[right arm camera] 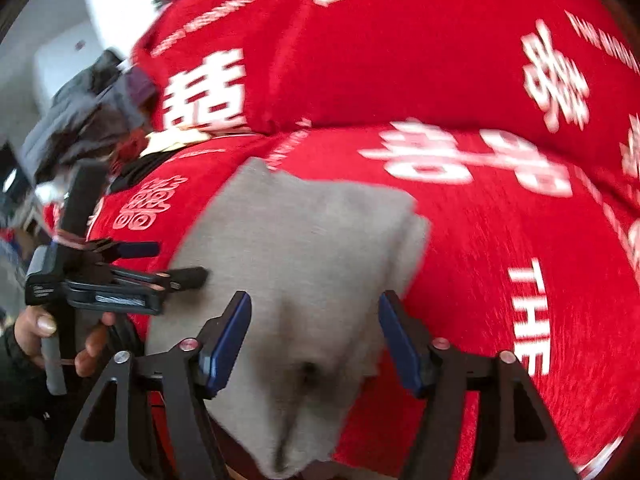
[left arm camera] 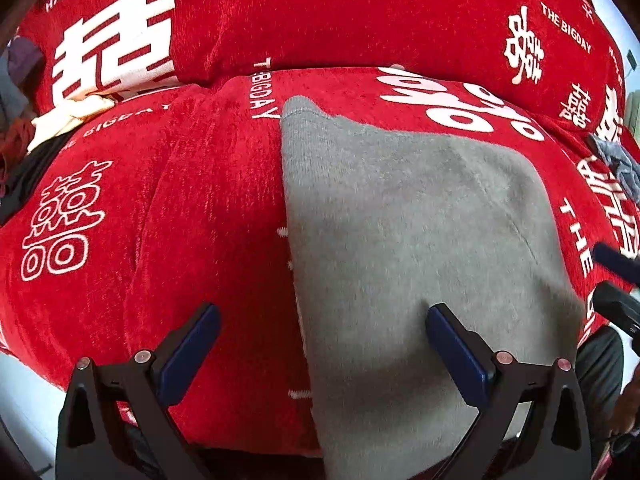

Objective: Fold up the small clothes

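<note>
Grey garment (left arm camera: 420, 240) lying flat on red sofa cover (left arm camera: 200, 220), folded into a rough rectangle, its far narrow end pointing toward red back cushion (left arm camera: 340, 12). Near end hanging over the front edge of the seat. Loose fold bulging at the garment's right edge, seen from the right wrist view (right arm camera: 412, 240).

Left tongs (left arm camera: 322, 344): spread wide, empty. Left finger over bare red cover just beside the garment's left edge; right finger over the grey cloth. Contact with the cloth not determinable.

Right tongs (right arm camera: 316, 340): parted, nothing clamped. Both blue pads (right arm camera: 228, 344) above the near part of the garment, cloth visible between them, not pressed. Small dimple in the cloth just below the gap.

Hand (right arm camera: 44, 332) gripping the left tool's handle, left of the garment.

Pile of mixed clothes (left arm camera: 48, 128) well to the left of the garment, at the seat's far corner. Blue-grey cloth (left arm camera: 618, 164) to the right of the garment, apart from it.
</note>
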### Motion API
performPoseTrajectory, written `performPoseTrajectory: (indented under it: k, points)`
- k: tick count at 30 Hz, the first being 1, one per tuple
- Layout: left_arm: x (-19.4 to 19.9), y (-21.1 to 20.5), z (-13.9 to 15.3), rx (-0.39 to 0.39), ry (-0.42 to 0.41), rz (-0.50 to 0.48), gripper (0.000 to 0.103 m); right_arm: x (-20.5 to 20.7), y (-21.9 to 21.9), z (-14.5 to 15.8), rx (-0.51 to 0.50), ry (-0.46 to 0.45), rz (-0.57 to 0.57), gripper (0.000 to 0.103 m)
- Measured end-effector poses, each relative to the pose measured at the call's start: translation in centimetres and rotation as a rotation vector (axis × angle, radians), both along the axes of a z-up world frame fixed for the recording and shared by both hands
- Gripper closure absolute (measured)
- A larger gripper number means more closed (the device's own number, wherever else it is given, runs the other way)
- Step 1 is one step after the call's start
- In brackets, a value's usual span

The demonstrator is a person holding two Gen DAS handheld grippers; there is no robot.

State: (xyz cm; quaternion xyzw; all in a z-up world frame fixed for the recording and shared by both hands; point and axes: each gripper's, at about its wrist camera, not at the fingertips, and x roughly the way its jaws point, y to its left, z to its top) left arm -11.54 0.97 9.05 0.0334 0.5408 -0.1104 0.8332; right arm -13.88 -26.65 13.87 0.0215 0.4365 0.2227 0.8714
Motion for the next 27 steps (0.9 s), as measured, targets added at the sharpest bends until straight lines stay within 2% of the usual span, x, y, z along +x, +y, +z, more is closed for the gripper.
performPoseTrajectory:
  k: [3, 5, 8, 11, 15, 18, 20, 22, 27]
  points:
    - [-1.1, 0.8, 0.1, -0.006, -0.003, 0.000, 0.000, -0.6, 3.6, 0.7, -0.113, -0.071, 0.085, 0.026]
    - [-1.8, 1.5, 0.0, -0.017, -0.001, 0.009, 0.000, -0.4, 5.4, 0.1, -0.192, -0.085, 0.112, 0.026]
    - [-2.4, 2.5, -0.5, -0.039, 0.007, 0.020, 0.000, 0.5, 6.4, -1.3, -0.208, -0.046, 0.135, 0.026]
    - [-2.6, 3.1, -1.0, -0.065, 0.018, 0.034, 0.000, 1.1, 6.5, -3.5, -0.271, 0.007, 0.136, 0.026]
    - [-2.9, 3.2, -1.2, -0.064, 0.009, 0.020, 0.000, 0.2, 4.3, -4.0, -0.216, 0.021, 0.102, 0.026]
    - [-2.9, 3.3, -1.2, -0.062, 0.008, 0.018, 0.000, -0.5, 3.2, -4.1, -0.238, 0.030, 0.078, 0.024]
    - [-3.0, 3.4, -1.1, -0.057, 0.011, 0.019, 0.000, -0.7, 2.5, -4.5, -0.272, 0.068, 0.059, 0.024]
    - [-3.3, 3.3, -0.7, -0.042, 0.012, 0.023, 0.000, -1.1, 1.6, -4.1, -0.252, 0.097, 0.032, 0.024]
    - [-4.1, 1.9, 0.8, -0.003, -0.022, -0.023, 0.000, -1.8, 2.6, -0.5, -0.248, -0.010, 0.046, 0.024]
